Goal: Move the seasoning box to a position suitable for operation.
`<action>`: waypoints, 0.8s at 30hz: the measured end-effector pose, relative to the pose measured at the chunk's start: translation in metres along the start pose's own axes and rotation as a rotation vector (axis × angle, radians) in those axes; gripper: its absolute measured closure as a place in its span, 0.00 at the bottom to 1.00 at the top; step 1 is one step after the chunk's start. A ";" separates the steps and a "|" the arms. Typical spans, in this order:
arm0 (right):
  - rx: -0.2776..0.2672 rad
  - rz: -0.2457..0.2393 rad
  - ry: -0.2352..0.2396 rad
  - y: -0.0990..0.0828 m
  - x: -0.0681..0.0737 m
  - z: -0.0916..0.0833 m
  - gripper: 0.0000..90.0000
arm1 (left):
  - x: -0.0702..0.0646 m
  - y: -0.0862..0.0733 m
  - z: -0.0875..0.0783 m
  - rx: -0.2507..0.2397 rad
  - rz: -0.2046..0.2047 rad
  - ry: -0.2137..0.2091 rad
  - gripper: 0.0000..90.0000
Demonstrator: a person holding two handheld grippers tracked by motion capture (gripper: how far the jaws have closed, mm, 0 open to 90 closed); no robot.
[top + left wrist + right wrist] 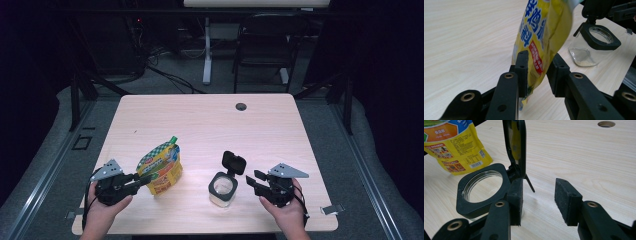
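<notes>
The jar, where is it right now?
In the high view the jar stands at the table's front centre, lid flipped open, between the yellow pouch and the right gripper.

Lab or recording room, not a home. Light wood desk point(210, 125) with a cable hole point(241, 106) at its far edge, on grey carpet point(320, 125). Dark curtained surround left and right. Black frame struts point(80, 95) beside the desk. Far side: empty black chair point(265, 47), white table leg point(207, 50), loose cables point(165, 75) on the floor, dark equipment with a small red light point(138, 20).
</notes>
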State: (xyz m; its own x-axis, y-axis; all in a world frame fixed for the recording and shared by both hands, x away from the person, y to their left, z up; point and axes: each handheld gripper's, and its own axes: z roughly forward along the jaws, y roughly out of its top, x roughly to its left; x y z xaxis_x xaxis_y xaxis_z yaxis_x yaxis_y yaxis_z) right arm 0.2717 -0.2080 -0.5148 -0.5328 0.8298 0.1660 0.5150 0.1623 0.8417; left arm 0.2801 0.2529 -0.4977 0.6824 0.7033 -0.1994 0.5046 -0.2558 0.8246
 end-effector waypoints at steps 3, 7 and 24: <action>0.002 0.000 0.002 0.000 0.000 0.000 0.65 | 0.001 -0.001 0.006 0.006 -0.019 -0.002 0.75; 0.002 0.002 0.002 0.000 0.000 0.000 0.65 | 0.003 0.001 0.010 0.011 -0.051 -0.008 0.72; -0.003 0.004 0.004 0.000 -0.002 0.000 0.65 | 0.004 0.005 0.031 0.050 -0.091 -0.005 0.59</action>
State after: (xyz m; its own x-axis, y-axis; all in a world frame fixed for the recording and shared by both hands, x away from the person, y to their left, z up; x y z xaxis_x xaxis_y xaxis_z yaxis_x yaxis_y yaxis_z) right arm 0.2727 -0.2092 -0.5154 -0.5330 0.8285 0.1716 0.5154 0.1571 0.8424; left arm 0.3015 0.2336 -0.5113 0.6353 0.7217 -0.2749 0.5900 -0.2239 0.7757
